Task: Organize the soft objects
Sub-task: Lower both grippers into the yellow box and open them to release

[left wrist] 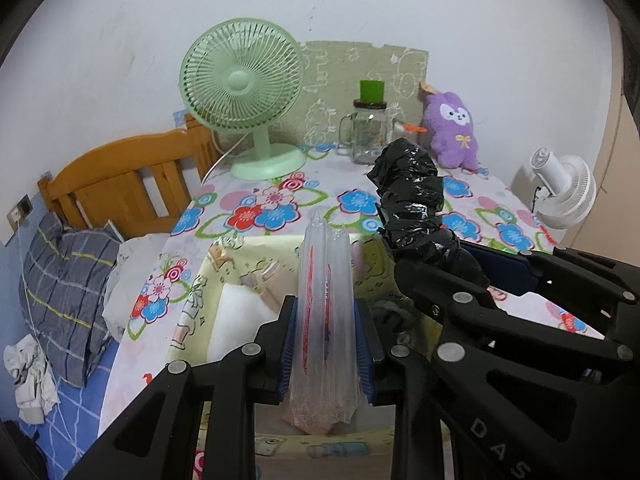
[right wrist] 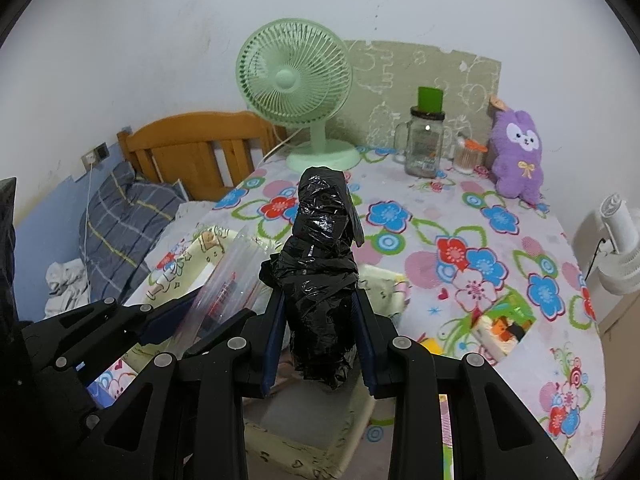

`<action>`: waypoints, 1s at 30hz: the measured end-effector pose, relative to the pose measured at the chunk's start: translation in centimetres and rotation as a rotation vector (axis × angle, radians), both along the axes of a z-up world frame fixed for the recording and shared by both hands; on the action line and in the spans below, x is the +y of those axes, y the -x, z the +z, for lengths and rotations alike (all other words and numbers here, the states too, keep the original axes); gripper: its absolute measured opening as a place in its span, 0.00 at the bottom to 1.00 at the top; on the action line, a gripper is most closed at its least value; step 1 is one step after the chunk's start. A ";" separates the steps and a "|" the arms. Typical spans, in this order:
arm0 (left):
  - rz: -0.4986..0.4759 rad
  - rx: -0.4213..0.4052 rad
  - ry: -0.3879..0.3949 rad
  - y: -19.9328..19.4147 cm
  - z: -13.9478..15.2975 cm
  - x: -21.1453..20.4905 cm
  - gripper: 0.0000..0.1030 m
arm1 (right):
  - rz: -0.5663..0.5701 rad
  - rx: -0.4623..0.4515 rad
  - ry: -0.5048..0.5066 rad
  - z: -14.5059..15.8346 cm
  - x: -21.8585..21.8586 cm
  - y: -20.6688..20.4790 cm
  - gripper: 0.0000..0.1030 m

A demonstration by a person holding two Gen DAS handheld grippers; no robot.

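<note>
Left gripper (left wrist: 326,344) clenched on a clear inflated plastic air cushion (left wrist: 326,300); right gripper (right wrist: 320,336) clenched on a crumpled black plastic bag bundle (right wrist: 322,268), both above a pale yellow fabric box (right wrist: 296,444).

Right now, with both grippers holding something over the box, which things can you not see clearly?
- Box contents, both views: hidden by grippers and bundles.
- Lower end of black bag roll, right wrist view: hides the box floor below it.
- Red print on clear plastic pack, left wrist view: too blurred to read.
- Small jar contents: too small.
</note>
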State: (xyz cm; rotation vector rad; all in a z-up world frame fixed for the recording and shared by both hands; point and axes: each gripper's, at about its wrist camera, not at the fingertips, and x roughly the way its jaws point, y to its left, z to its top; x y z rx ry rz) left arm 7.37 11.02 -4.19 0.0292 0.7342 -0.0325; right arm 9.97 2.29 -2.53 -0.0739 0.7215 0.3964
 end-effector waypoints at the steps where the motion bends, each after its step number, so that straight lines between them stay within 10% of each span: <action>1: 0.004 0.005 -0.001 -0.1 -0.2 0.3 0.25 | 0.004 0.005 0.001 -0.2 0.2 -0.1 0.35; 30: 0.054 0.115 -0.012 -1.2 -3.4 2.6 0.41 | 0.055 0.127 0.037 -3.4 2.6 -0.8 0.46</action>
